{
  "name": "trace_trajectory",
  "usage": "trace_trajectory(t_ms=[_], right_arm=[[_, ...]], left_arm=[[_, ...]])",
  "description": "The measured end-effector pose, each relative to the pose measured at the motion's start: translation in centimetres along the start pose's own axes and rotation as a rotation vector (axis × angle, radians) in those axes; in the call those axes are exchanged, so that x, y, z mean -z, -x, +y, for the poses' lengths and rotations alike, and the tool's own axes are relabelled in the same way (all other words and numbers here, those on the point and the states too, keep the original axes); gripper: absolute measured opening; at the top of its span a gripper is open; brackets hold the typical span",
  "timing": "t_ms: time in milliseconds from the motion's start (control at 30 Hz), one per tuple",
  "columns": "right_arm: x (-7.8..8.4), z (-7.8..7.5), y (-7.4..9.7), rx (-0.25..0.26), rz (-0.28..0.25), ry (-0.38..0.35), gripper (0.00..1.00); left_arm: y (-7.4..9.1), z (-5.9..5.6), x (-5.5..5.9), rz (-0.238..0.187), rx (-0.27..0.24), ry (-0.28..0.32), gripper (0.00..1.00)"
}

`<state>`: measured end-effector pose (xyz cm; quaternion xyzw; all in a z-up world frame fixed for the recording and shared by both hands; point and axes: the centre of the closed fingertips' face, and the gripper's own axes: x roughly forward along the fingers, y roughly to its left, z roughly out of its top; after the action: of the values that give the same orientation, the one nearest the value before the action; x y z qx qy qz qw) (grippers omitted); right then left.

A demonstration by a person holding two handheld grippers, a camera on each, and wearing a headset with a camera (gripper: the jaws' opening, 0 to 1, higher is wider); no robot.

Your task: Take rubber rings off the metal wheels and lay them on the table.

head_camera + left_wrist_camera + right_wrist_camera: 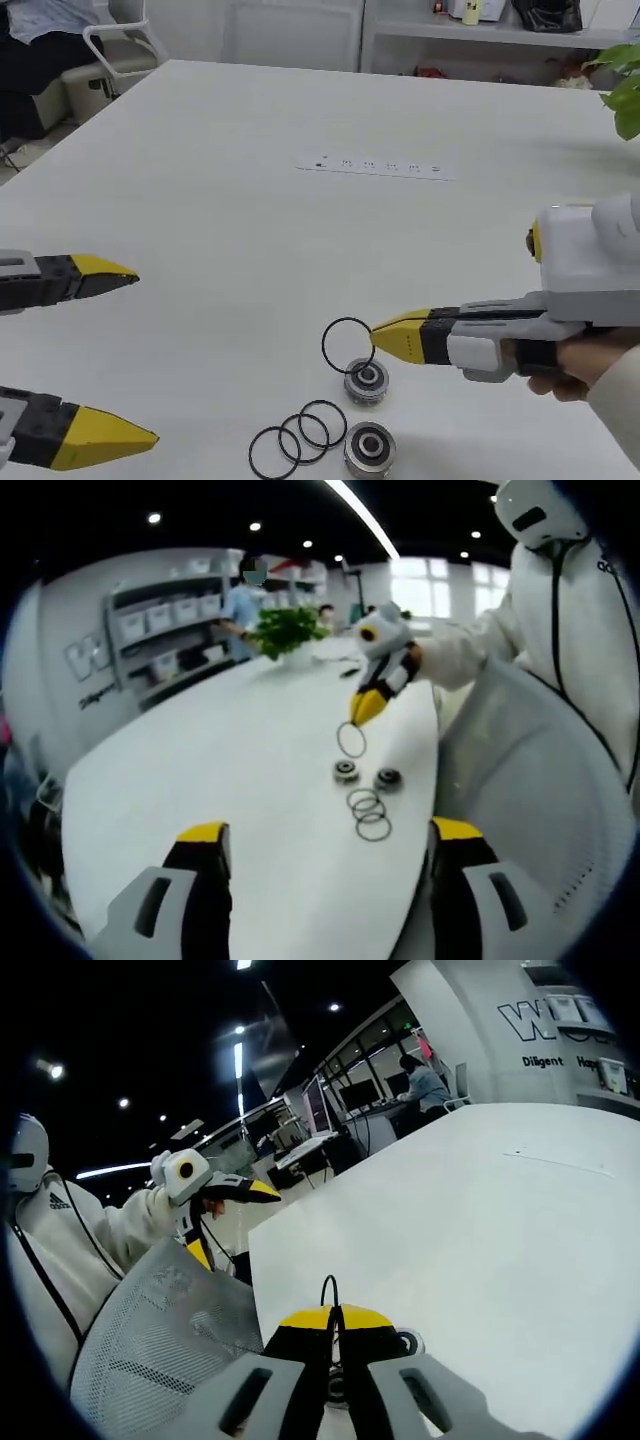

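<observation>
My right gripper (374,338) is shut on a thin black rubber ring (324,343), holding it upright just above the table. Directly under it stands one metal wheel (366,380), and a second metal wheel (370,447) sits nearer the front edge. Three more black rings (299,434) lie overlapping on the table left of the wheels. My left gripper (145,357) hovers wide open at the far left, holding nothing. In the left gripper view the ring (351,740) hangs from the right gripper (366,708) above the wheels (346,771). In the right gripper view the ring (328,1292) shows edge-on between the shut jaws.
A white power strip (380,166) lies across the middle of the white table (230,200). A green plant (625,90) stands at the far right edge. An office chair (120,45) and shelves stand beyond the table. A grey mesh chair back (530,780) is close behind me.
</observation>
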<state>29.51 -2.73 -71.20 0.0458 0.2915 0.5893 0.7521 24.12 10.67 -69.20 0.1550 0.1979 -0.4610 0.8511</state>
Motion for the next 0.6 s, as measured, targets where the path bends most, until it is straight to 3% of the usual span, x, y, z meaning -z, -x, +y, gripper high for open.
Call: trace_trajectory(t_ms=[367, 600], right_arm=[[0.1, 1.2, -1.4, -0.054, 0.044, 0.019, 0.0], [0.7, 2.2, -2.7, -0.097, 0.09, 0.035, 0.0]], left_arm=[[1.3, -0.7, 1.6, 0.0, -0.025, 0.041, 0.83], [1.7, -0.6, 2.1, -0.005, -0.046, 0.06, 0.84]])
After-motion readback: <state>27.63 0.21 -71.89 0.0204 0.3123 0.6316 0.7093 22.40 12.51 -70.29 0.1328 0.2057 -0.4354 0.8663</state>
